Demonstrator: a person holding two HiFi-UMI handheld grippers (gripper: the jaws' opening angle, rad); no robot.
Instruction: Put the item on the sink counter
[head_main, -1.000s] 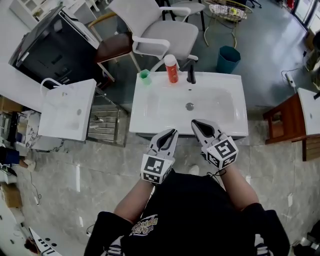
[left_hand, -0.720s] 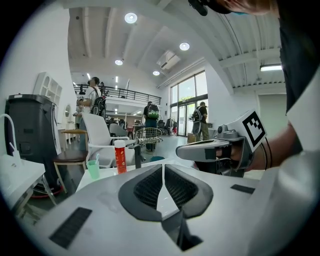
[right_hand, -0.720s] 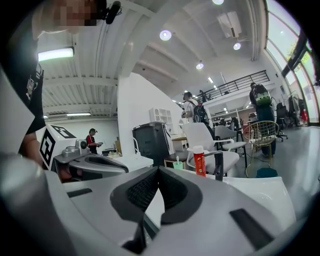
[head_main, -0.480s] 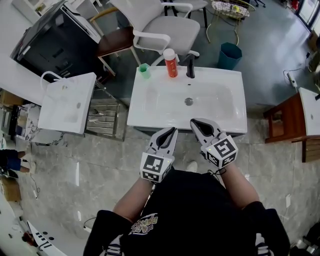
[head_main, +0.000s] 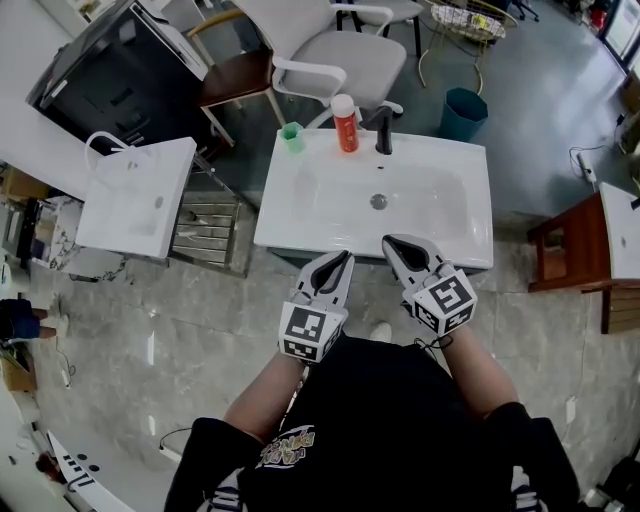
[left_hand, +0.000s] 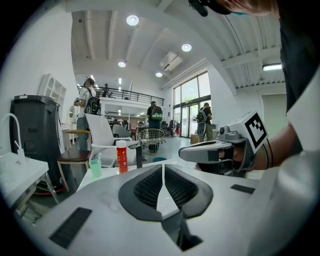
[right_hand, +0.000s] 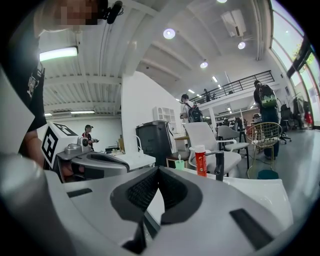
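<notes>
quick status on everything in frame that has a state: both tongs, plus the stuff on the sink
Left tongs, shut, empty.
Right tongs, shut, empty.
Sink basin, nothing in it.
Tap, no water seen running.
Orange bottle, upright, capped, on the back rim.
Green cup, upright, beside the bottle.

The sink (head_main: 450, 165) is white, the bottle (head_main: 346, 128) orange and white, the cup (head_main: 292, 137) green, the faucet (head_main: 383, 131) black, the bin (head_main: 463, 114) teal.

We see an orange bottle (head_main: 345, 124) with a white cap standing upright at the back edge of the white sink tabletop (head_main: 468, 160), near a green cup (head_main: 292, 137).
</notes>
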